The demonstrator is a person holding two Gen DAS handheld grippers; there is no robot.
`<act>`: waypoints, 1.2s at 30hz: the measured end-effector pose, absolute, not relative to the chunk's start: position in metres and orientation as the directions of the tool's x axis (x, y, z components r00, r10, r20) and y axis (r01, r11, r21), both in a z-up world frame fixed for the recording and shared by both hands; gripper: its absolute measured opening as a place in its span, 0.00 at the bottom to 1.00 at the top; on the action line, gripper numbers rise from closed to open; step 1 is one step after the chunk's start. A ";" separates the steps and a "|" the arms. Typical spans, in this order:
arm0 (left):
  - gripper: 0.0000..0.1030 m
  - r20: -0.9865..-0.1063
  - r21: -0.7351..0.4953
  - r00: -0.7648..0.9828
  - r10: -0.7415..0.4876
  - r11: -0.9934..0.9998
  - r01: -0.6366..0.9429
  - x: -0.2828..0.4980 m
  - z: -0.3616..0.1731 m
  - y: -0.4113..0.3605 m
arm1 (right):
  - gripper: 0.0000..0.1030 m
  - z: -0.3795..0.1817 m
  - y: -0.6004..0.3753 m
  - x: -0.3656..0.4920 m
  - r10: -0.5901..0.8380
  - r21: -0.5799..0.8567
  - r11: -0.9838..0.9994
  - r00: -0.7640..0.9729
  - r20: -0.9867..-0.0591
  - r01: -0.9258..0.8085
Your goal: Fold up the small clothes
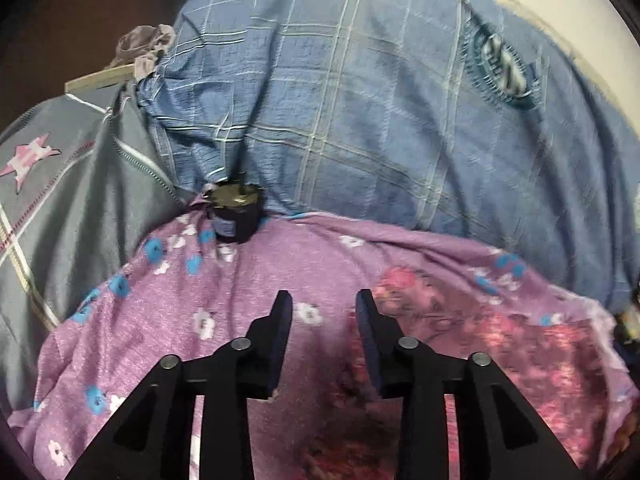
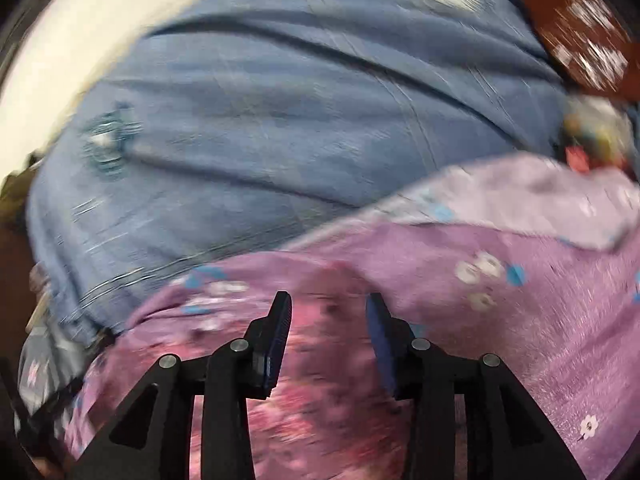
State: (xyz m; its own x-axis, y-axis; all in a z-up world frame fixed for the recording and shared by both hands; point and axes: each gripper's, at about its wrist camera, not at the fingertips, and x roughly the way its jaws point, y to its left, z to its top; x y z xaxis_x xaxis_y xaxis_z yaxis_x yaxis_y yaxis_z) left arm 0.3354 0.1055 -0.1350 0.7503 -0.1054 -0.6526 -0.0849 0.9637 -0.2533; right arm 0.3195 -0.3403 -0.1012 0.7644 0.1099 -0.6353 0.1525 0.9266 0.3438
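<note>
Purple floral garment (image 1: 256,280) on blue checked bedding (image 1: 360,120), left hand-held gripper (image 1: 324,300) and right hand-held gripper (image 2: 328,304) part-open, empty

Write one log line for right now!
left gripper: open, empty | right gripper: open, empty | purple floral cloth: on blue checked bedsheet

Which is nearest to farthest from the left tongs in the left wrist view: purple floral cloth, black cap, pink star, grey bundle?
From the left tongs:
1. Purple floral cloth, right under the tips.
2. Black cap, ahead and left, at the edge of the blue bedding.
3. Pink star, far left on the grey sheet.
4. Grey bundle, upper left, at the bed's far edge.
</note>
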 end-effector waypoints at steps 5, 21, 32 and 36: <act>0.47 -0.741 -0.221 0.641 -0.203 0.974 0.054 0.340 -0.160 0.072 | 0.20 -0.123 -0.301 0.339 0.143 0.252 0.965 0.652 -0.745 0.076; 0.59 -0.833 -0.146 0.544 -0.102 0.988 -0.039 0.333 -0.182 0.080 | 0.34 -0.143 -0.225 0.297 0.370 0.344 0.927 0.501 -0.782 -0.149; 0.63 -0.804 -0.283 0.578 -0.142 0.946 -0.161 0.323 -0.161 0.107 | 0.36 -0.132 -0.167 0.330 0.429 0.359 0.903 0.483 -0.763 -0.235; 0.63 -0.805 -0.231 0.581 -0.119 0.965 -0.122 0.310 -0.159 0.105 | 0.35 -0.161 -0.107 0.386 0.482 0.401 0.872 0.346 -0.805 -0.281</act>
